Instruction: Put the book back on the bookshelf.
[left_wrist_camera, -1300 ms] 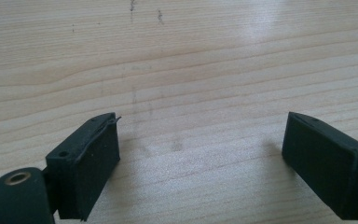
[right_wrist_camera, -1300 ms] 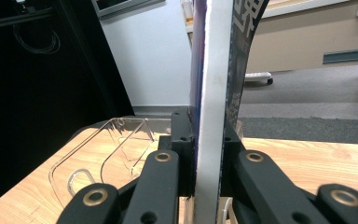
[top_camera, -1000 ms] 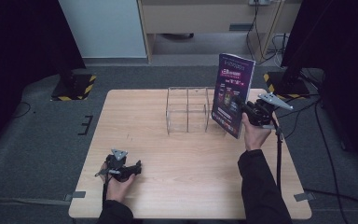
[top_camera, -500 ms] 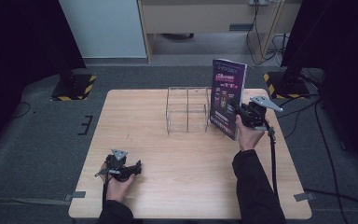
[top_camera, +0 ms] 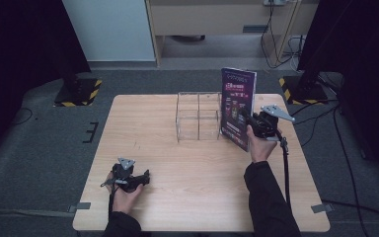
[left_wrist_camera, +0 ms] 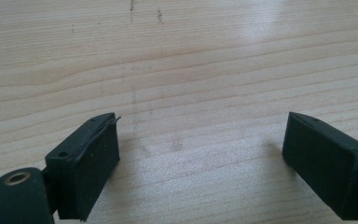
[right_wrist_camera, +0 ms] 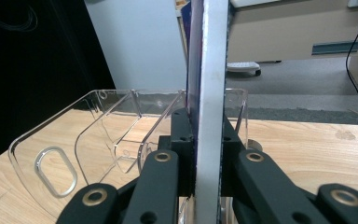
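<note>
Holding book (top_camera: 237, 106) upright beside clear organizer (top_camera: 198, 116), right tongs (top_camera: 249, 120) clenched on it.
Left tongs (top_camera: 144, 175) released, resting on bench (top_camera: 177, 207). Risk: book striking organizer's wall, shoving it.

The left gripper (top_camera: 143, 176) lies low at the near left, held in the left hand (top_camera: 123, 190), its jaws pointing right and standing wide apart with nothing between them. The right gripper (top_camera: 246, 117) is raised at the far right in the right hand (top_camera: 259, 145), jaws pointing left and clamped shut on a thin upright board. The dark-sleeved right forearm (top_camera: 266, 197) extends forward from the near edge.
</note>
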Demonstrator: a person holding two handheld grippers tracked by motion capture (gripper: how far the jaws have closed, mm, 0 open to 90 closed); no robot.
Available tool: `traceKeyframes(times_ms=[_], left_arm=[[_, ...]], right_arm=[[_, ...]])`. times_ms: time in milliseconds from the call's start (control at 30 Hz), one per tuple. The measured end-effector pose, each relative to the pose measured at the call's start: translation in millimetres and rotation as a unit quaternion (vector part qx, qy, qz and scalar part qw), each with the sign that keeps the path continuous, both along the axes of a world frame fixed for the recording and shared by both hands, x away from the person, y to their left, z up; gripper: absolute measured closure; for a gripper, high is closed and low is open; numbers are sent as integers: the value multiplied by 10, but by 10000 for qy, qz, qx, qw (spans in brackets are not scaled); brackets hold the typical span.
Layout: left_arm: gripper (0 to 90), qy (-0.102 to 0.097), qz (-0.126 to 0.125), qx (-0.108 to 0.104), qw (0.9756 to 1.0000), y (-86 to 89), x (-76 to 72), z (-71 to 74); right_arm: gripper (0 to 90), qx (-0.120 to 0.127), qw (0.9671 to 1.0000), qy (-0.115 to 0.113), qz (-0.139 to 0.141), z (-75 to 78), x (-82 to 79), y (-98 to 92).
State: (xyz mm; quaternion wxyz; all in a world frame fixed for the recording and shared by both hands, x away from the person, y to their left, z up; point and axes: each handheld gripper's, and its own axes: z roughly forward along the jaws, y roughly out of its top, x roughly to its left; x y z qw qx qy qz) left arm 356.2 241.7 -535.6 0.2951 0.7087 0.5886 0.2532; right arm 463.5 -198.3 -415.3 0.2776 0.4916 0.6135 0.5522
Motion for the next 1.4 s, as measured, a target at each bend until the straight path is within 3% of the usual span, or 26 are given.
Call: traceKeyframes(times_ms=[333,533,1400], left_arm=[[99,4,-4,6,10000,1,0,0],[99,2,-3,4,10000,0,0,0],[98,6,2,9,10000,-1,0,1]], right_arm=[[825,-1,9997,212,132,-28,-54,-40],[823,-263,9992,238,181,-16,-141,-38],[812,-392,9969,513,447,-140,-498,-303]])
